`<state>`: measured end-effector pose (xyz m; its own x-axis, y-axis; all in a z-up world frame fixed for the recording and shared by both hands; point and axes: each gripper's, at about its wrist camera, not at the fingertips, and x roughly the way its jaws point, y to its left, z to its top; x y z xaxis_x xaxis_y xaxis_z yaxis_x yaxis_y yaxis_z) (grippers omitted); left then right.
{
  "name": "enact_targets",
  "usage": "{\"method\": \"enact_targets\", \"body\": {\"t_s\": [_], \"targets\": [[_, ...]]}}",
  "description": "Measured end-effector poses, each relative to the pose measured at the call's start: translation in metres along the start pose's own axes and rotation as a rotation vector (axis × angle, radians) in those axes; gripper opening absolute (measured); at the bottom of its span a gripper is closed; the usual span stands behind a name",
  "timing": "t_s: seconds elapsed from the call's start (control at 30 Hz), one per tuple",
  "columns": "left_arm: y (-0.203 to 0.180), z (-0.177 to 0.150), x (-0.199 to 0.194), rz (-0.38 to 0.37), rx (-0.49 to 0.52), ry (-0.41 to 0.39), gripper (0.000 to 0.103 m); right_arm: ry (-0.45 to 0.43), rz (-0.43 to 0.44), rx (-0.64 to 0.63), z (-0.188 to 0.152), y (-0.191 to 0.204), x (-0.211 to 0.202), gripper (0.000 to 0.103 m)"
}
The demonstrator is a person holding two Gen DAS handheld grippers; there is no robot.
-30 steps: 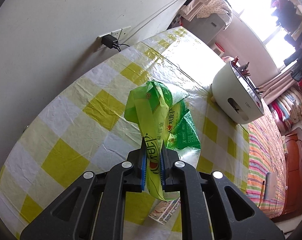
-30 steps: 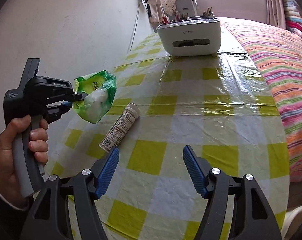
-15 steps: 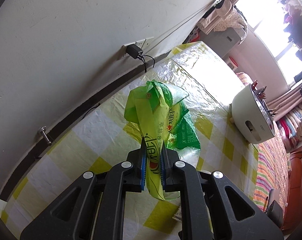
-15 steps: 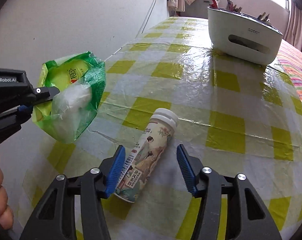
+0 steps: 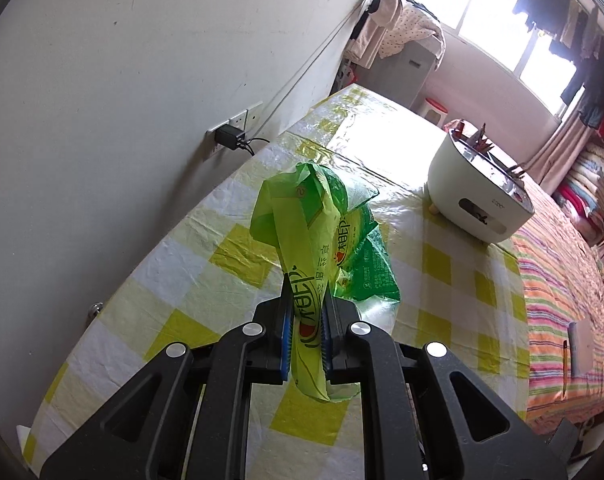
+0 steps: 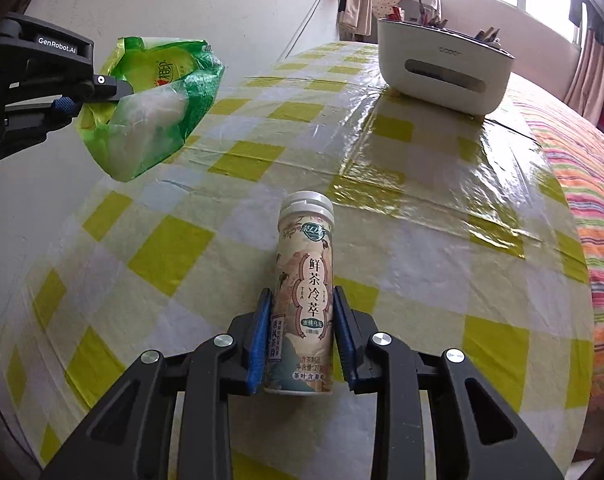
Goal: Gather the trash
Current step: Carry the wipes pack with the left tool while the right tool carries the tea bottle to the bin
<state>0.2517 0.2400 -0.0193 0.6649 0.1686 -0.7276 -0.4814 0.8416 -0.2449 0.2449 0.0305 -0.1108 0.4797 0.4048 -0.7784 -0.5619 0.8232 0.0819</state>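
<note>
My left gripper is shut on the rim of a green plastic bag and holds it in the air above the checked table. In the right wrist view the bag hangs open at the upper left, with something white inside. My right gripper is shut on a tea bottle with a white cap and a beige printed label. The bottle lies along the fingers, cap pointing away, over the table.
A white desk organiser with pencils stands at the far end of the table; it also shows in the left wrist view. A wall socket with a black plug is on the left wall. A striped bed lies right.
My right gripper moved forward around the tea bottle and closed on it. My left gripper kept hold of the green bag and shifted its aim slightly.
</note>
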Motion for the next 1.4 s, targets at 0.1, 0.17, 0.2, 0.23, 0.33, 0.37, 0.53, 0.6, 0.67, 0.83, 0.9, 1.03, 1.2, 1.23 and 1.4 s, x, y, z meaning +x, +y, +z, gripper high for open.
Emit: {"method": "enact_targets", "body": {"t_s": [0.1,0.17,0.2,0.23,0.33,0.37,0.53,0.6,0.67,0.83,0.9,1.03,1.2,1.23,1.4], "targets": [[-0.022,-0.01,-0.016,-0.021,0.055,-0.032,0.011,-0.011,-0.003,0.03,-0.022,-0.02,-0.022,0.029],[-0.036,-0.018,-0.026,-0.041,0.083,-0.042,0.011,-0.021,-0.003,0.053,-0.036,-0.033,-0.036,0.029],[-0.043,-0.021,-0.03,-0.052,0.095,-0.043,0.011,-0.026,-0.004,0.066,-0.042,-0.038,-0.043,0.029],[-0.049,-0.025,-0.035,-0.06,0.108,-0.046,0.011,-0.032,-0.005,0.076,-0.048,-0.043,-0.05,0.028],[-0.066,-0.039,-0.048,-0.078,0.151,-0.051,0.011,-0.05,-0.017,0.096,-0.065,-0.054,-0.066,0.028],[-0.071,-0.043,-0.052,-0.082,0.161,-0.052,0.011,-0.055,-0.02,0.099,-0.07,-0.056,-0.072,0.028],[-0.087,-0.063,-0.069,-0.102,0.202,-0.059,0.011,-0.083,-0.026,0.117,-0.095,-0.065,-0.096,0.028],[-0.092,-0.071,-0.075,-0.11,0.216,-0.06,0.011,-0.096,-0.023,0.137,-0.101,-0.07,-0.102,0.028],[-0.098,-0.08,-0.082,-0.118,0.237,-0.061,0.011,-0.108,-0.022,0.157,-0.107,-0.075,-0.108,0.028],[-0.114,-0.098,-0.093,-0.147,0.277,-0.055,0.011,-0.14,-0.029,0.199,-0.121,-0.086,-0.122,0.028],[-0.119,-0.105,-0.096,-0.158,0.293,-0.05,0.011,-0.153,-0.036,0.213,-0.125,-0.091,-0.128,0.028],[-0.136,-0.121,-0.102,-0.182,0.323,-0.04,0.011,-0.18,-0.047,0.244,-0.135,-0.099,-0.14,0.028],[-0.156,-0.139,-0.108,-0.209,0.366,-0.021,0.011,-0.208,-0.069,0.278,-0.149,-0.11,-0.154,0.028],[-0.16,-0.143,-0.109,-0.214,0.375,-0.018,0.011,-0.215,-0.075,0.284,-0.152,-0.113,-0.157,0.028],[-0.18,-0.16,-0.115,-0.245,0.418,-0.004,0.011,-0.251,-0.096,0.335,-0.166,-0.131,-0.17,0.028]]}}
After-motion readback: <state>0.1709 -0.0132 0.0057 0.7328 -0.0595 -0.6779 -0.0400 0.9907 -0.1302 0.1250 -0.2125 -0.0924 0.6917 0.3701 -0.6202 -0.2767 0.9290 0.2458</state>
